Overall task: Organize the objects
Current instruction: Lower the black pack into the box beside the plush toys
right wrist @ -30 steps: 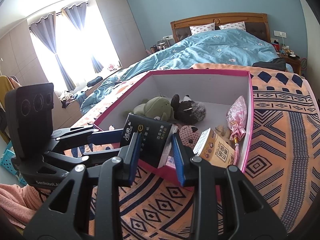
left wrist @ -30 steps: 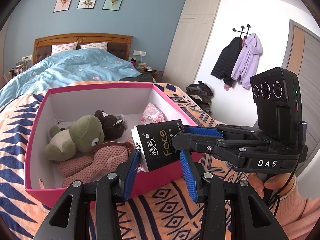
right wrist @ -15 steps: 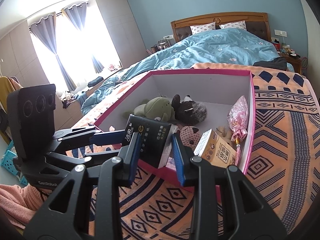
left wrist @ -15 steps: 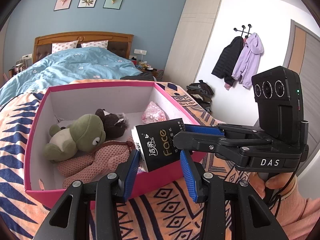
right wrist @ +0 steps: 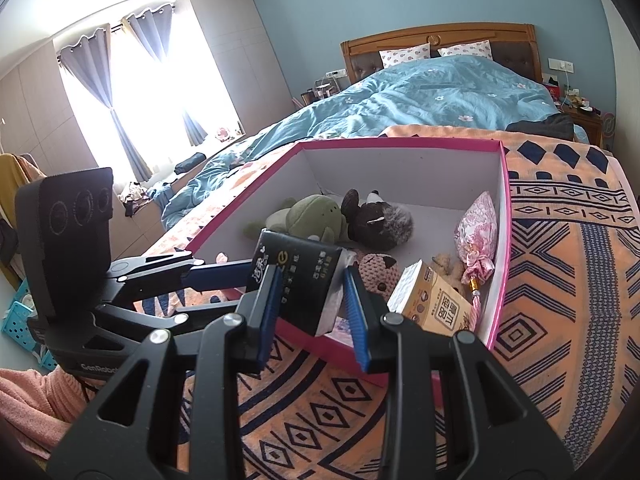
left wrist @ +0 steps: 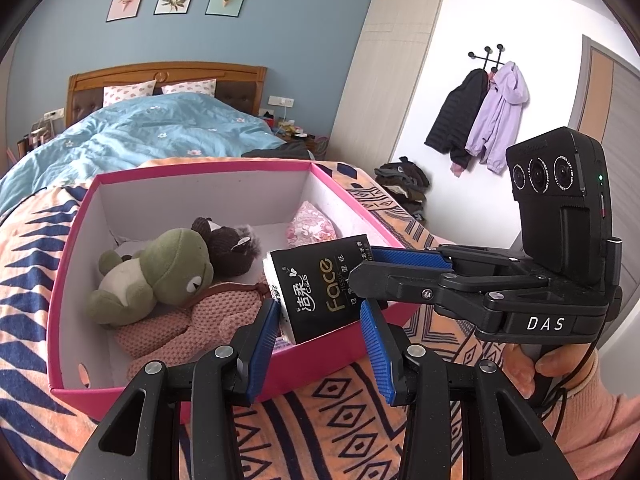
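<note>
Both grippers pinch one black tissue pack [left wrist: 320, 284] just above the pink box's [left wrist: 200, 168] near wall. The left gripper [left wrist: 320, 344] fingers clamp one end, the right gripper [right wrist: 310, 312] the other. Its long axis runs left-right between them, the box interior just beyond.

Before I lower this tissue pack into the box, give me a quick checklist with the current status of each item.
1. Tissue pack gripped: ok; the left gripper and right gripper are both closed on it.
2. Only one gripper carrying it: not ok; both hold it.
3. Pack over the pink box: ok; it hangs above the near rim.
4. Free spot straight below: cannot tell; the pink knitted toy and yellow carton crowd the near end.
5. Box flat on the patterned blanket: ok.
</note>
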Motion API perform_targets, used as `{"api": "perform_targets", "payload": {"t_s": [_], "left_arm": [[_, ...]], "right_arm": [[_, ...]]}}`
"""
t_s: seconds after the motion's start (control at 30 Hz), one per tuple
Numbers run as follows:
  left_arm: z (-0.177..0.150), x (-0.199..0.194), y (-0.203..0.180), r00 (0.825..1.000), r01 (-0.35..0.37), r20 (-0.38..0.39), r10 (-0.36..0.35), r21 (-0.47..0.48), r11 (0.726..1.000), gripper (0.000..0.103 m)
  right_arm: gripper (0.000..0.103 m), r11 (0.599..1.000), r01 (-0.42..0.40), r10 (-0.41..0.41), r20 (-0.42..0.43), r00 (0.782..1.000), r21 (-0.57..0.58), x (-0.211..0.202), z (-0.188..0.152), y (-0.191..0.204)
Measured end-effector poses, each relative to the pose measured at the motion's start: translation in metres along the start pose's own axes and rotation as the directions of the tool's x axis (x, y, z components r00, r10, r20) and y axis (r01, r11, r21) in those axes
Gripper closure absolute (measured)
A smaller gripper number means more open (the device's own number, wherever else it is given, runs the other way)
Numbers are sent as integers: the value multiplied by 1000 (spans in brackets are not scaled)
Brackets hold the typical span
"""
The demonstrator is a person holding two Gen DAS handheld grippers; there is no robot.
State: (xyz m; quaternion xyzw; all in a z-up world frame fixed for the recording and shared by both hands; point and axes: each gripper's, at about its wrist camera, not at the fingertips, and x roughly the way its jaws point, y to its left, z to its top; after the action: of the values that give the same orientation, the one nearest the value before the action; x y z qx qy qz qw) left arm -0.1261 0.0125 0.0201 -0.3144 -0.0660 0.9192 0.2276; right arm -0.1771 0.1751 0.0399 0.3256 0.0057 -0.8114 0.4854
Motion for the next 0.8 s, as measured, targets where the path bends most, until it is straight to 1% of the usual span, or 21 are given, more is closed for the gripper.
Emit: {"api": "perform_targets", "payload": {"t_s": [0.47, 0.8], "left_arm": [[1, 1, -2, 1000, -2, -2, 2, 1, 1000, 61], [2, 3, 5, 1000, -4, -14, 4, -4, 1000, 61]], "right_arm": [[68, 1000, -1, 1, -3, 1000, 20, 3, 3, -5], [68, 1000, 0, 0, -10, 1000, 30, 9, 5, -9]]}}
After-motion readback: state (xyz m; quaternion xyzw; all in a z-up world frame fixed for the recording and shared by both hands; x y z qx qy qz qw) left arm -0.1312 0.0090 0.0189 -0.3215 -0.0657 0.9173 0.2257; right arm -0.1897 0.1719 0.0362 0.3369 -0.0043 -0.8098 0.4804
